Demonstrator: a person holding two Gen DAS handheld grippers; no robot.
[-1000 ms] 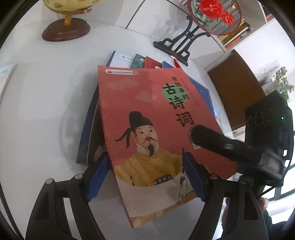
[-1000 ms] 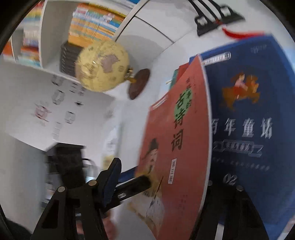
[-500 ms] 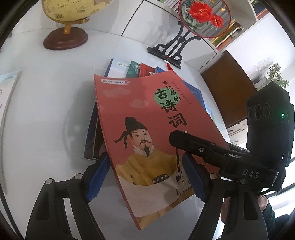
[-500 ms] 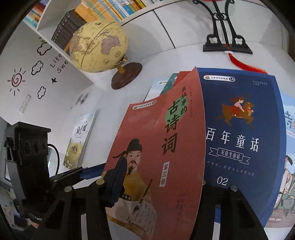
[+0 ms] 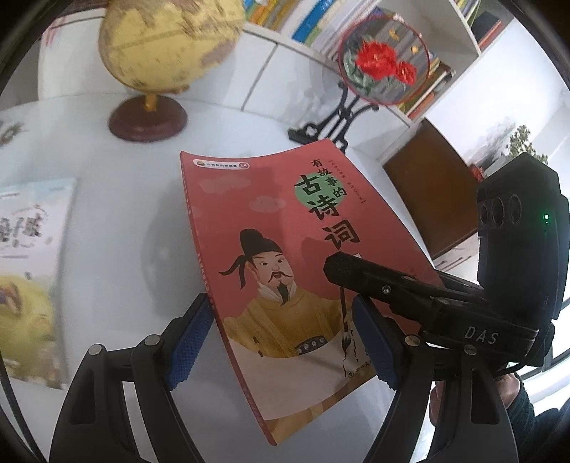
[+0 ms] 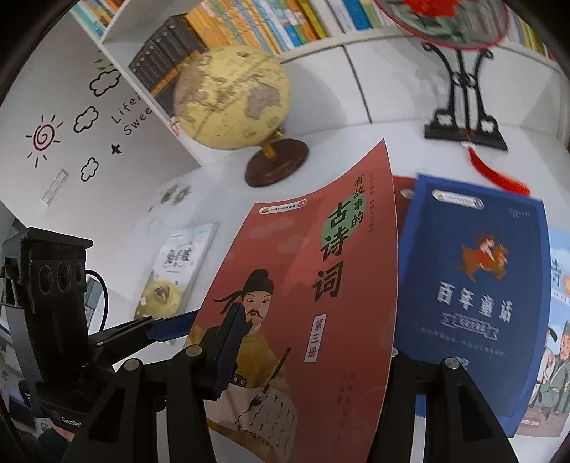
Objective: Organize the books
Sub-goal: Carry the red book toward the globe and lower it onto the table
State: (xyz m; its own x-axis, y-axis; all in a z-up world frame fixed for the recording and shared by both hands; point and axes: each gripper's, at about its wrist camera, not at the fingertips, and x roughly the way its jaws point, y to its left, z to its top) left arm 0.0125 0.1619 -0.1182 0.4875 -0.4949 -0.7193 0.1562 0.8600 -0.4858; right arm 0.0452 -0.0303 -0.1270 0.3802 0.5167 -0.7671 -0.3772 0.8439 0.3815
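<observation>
A red book (image 5: 285, 231) with a robed man on its cover hangs tilted above the white table (image 5: 107, 185), slightly bowed. My left gripper (image 5: 281, 320) is shut on its lower part, one blue pad (image 5: 192, 331) at the spine edge and the other on the cover. A finger of my right gripper (image 5: 356, 274) lies across the cover from the right. In the right wrist view the red book (image 6: 302, 285) sits in my right gripper (image 6: 317, 342), one finger (image 6: 228, 349) on the cover and the other hidden behind it. A blue book (image 6: 470, 285) tops the stack below.
A globe (image 5: 167, 46) on a brown foot stands at the back. A round fan ornament (image 5: 384, 60) on a black stand is behind the stack. A pale book (image 5: 32, 267) lies flat at the left. Full bookshelves (image 6: 249, 21) line the wall.
The red book has come up off the stack with both grippers and shifted left, uncovering the blue book. The right gripper's jaws narrowed onto it and the right wrist rolled.
</observation>
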